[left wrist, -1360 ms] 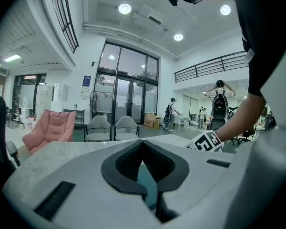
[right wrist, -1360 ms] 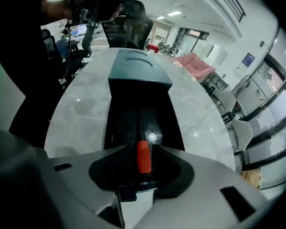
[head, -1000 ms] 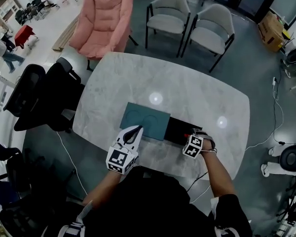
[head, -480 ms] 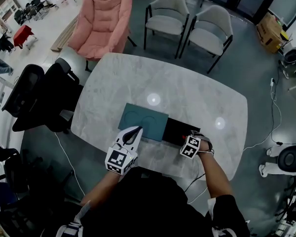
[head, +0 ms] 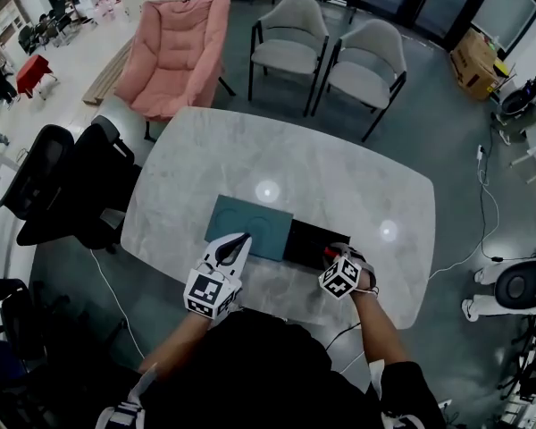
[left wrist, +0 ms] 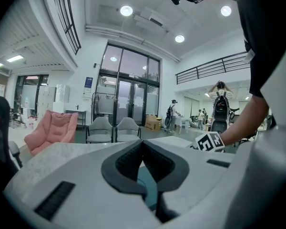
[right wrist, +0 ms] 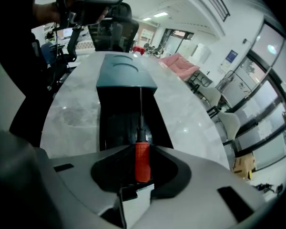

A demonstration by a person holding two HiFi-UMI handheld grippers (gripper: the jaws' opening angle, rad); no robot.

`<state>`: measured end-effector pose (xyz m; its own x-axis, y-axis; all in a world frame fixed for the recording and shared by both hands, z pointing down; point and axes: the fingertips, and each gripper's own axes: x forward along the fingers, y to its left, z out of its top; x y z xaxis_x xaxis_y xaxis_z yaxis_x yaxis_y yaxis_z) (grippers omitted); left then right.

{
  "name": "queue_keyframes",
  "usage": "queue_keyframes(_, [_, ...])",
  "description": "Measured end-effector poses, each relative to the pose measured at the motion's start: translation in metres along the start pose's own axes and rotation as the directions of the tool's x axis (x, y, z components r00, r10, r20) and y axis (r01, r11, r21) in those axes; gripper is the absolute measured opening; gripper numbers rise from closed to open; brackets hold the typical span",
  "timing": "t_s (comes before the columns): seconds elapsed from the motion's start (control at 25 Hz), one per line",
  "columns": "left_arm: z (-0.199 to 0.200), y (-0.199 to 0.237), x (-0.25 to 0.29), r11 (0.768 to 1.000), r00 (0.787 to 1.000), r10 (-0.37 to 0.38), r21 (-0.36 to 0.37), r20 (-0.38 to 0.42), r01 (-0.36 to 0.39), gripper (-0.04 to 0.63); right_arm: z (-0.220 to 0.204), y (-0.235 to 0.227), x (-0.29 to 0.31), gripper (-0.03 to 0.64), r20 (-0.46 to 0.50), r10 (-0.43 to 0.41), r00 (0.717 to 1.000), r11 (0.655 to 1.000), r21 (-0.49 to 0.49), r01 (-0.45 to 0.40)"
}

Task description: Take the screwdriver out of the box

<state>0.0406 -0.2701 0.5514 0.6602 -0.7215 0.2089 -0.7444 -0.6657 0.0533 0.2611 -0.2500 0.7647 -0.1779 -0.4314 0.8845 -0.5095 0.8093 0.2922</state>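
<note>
A black box (head: 305, 237) lies open on the marble table (head: 339, 172), its teal lid (head: 250, 222) beside it on the left. My right gripper (head: 336, 254) hangs over the box's near right end. Its jaws have just been closing and are shut on the red handle of the screwdriver (right wrist: 142, 160). The thin shaft points out over the black box (right wrist: 115, 116) toward the teal lid (right wrist: 118, 73). A bit of red from the screwdriver (head: 327, 251) shows in the head view. My left gripper (head: 240, 240) is shut and holds nothing, tips at the lid's near edge; left gripper (left wrist: 143, 143).
The table's near edge runs just below both grippers. A pink lounge chair (head: 174, 52) and two grey chairs (head: 288, 36) (head: 362, 68) stand beyond the far side. A black office chair (head: 67, 181) is at the left. A cable (head: 491, 213) trails on the floor at right.
The right gripper has closed on the red handle and risen a little with it, rolling as it went. The left gripper has stayed at the lid's edge.
</note>
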Motion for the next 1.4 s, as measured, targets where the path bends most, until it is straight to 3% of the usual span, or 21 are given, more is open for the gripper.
queue_keyframes(0.2, [0.003, -0.005, 0.005, 0.999, 0.999, -0.028, 0.017, 0.017, 0.028, 0.006, 0.018, -0.013, -0.027, 0.112, 0.104, -0.128, 0.986, 0.984, 0.136, 0.114])
queue_keyframes(0.4, [0.008, -0.012, 0.011, 0.998, 0.998, -0.058, 0.023, 0.032, 0.057, 0.006, 0.043, -0.026, -0.064, 0.112, 0.237, -0.261, 0.936, 0.933, 0.31, 0.182])
queue_keyframes(0.64, [0.02, -0.02, 0.017, 0.996, 0.995, -0.084, 0.019, 0.063, 0.083, 0.006, 0.082, -0.046, -0.123, 0.112, 0.411, -0.407, 0.816, 0.844, 0.51, 0.164])
queue_keyframes(1.08, [0.051, -0.023, 0.021, 0.992, 0.985, -0.109, -0.047, 0.13, 0.116, 0.006, 0.126, -0.071, -0.225, 0.112, 0.566, -0.603, 0.562, 0.716, 0.694, 0.069])
queue_keyframes(1.24, [0.064, -0.015, 0.009, 0.993, 0.981, -0.105, -0.033, 0.162, 0.112, 0.006, 0.134, -0.072, -0.25, 0.112, 0.572, -0.652, 0.498, 0.679, 0.733, 0.047])
queue_keyframes(1.4, [0.072, -0.01, 0.009, 0.995, 0.98, -0.1, -0.007, 0.174, 0.103, 0.006, 0.134, -0.074, -0.264, 0.112, 0.571, -0.679, 0.462, 0.665, 0.745, 0.057])
